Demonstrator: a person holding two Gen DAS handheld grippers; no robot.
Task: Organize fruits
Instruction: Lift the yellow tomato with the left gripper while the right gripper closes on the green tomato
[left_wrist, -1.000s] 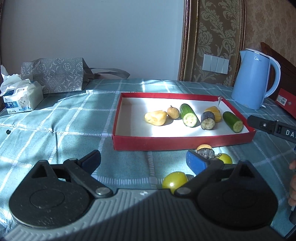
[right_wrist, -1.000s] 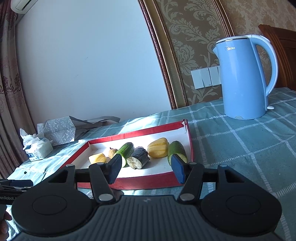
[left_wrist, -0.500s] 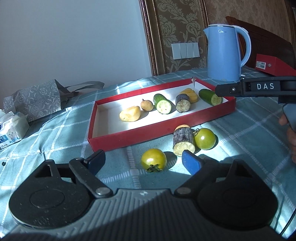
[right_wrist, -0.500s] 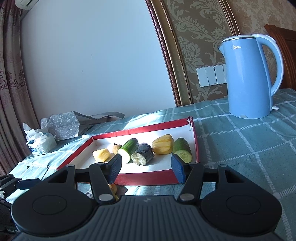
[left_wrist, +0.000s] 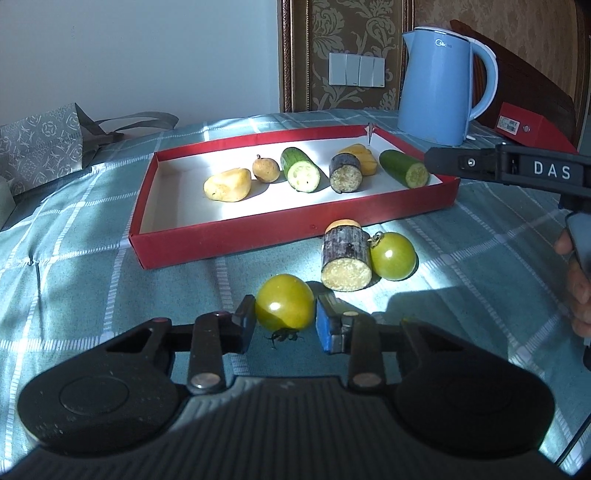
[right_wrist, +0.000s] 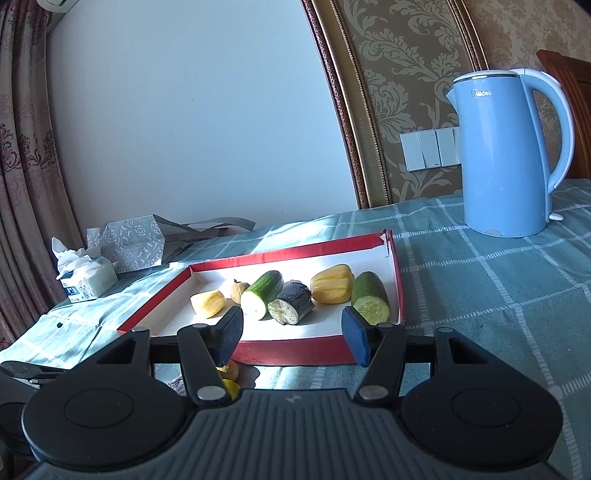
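Note:
A green tomato (left_wrist: 284, 304) lies on the checked cloth in front of the red tray (left_wrist: 258, 236). My left gripper (left_wrist: 285, 314) is closing on it, and both pads touch its sides. Beyond it lie an eggplant piece (left_wrist: 345, 258) and a second green tomato (left_wrist: 392, 255). Inside the tray are a yellow chunk (left_wrist: 227, 184), a small brown fruit (left_wrist: 265, 169), two cucumber pieces (left_wrist: 300, 174), an eggplant piece (left_wrist: 345, 178) and a yellow pepper (left_wrist: 364, 157). My right gripper (right_wrist: 292, 334) hovers open before the tray's near wall (right_wrist: 295, 350), holding nothing.
A blue kettle (left_wrist: 439, 85) stands behind the tray at the right, with a red box (left_wrist: 528, 125) beside it. A grey bag (left_wrist: 37, 147) and a tissue pack (right_wrist: 86, 278) sit at the far left. A person's hand (left_wrist: 576, 280) shows at the right edge.
My left gripper swung left and sank toward the near green tomato, then its jaws drew in from wide apart onto the tomato's sides. The right gripper has stayed where it was.

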